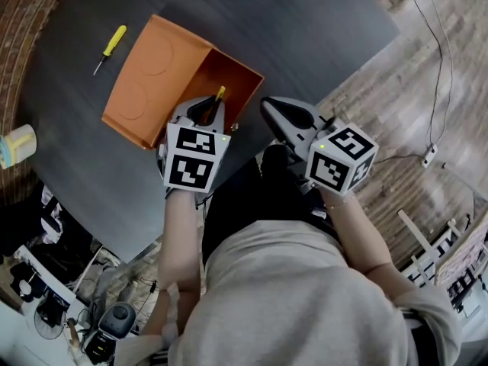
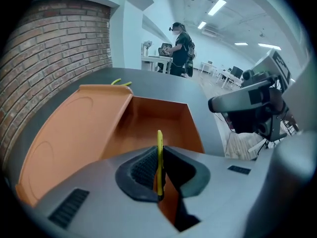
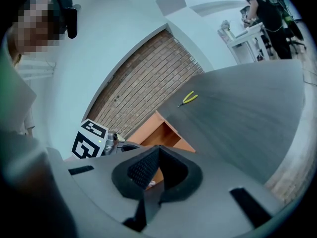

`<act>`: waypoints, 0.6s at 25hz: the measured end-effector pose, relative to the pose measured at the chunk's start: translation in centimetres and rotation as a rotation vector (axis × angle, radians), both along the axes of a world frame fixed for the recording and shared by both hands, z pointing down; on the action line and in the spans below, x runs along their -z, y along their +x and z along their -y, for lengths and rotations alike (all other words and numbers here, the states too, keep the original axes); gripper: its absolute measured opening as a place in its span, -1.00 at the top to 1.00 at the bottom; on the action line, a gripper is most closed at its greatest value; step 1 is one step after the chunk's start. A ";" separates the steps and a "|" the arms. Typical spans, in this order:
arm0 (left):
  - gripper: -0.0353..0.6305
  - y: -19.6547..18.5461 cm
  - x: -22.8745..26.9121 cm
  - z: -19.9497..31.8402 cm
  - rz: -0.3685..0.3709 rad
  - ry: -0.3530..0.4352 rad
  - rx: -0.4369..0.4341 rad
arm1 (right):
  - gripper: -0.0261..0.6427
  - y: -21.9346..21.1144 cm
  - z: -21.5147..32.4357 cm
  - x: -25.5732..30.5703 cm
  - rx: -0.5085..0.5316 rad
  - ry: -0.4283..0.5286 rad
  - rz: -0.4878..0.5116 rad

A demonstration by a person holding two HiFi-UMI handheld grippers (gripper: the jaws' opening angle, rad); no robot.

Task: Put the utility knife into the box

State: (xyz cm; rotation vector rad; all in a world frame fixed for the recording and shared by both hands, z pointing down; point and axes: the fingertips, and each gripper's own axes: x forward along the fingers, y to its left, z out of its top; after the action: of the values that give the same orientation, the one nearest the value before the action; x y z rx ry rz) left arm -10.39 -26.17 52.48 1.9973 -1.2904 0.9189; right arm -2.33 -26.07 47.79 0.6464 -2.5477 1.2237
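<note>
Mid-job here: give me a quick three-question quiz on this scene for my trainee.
1. True or false: the left claw is shut on the utility knife.
2. Where does the yellow screwdriver lie relative to the orange box? A) inside it B) on the table beside it C) on top of it
3. Fill in: the right claw is shut and holds ____.
Key: 1 true; 2 B; 3 nothing.

Head view up high, looking steeply down on the dark grey worktop [image 1: 320, 29] and the open orange box [image 1: 152, 75]. Left gripper view rides just behind the left claw [image 2: 159, 165], staring into that box close up. Right gripper view faces left across the worktop, catching the same box farther off.
</note>
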 end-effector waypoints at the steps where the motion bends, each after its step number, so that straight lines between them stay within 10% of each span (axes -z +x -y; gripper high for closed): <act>1: 0.75 0.0 -0.2 -0.1 0.009 -0.007 -0.005 | 0.90 0.0 0.0 0.0 0.000 -0.001 0.000; 15: 0.76 0.1 -1.2 -0.3 0.021 -0.037 -0.054 | 0.90 0.1 0.2 0.1 0.008 -0.001 0.007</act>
State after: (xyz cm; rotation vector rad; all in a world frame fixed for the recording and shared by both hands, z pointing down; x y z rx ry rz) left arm -10.30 -25.92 53.68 2.0077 -1.2270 0.9849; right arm -2.26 -26.22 47.69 0.6324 -2.5526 1.2264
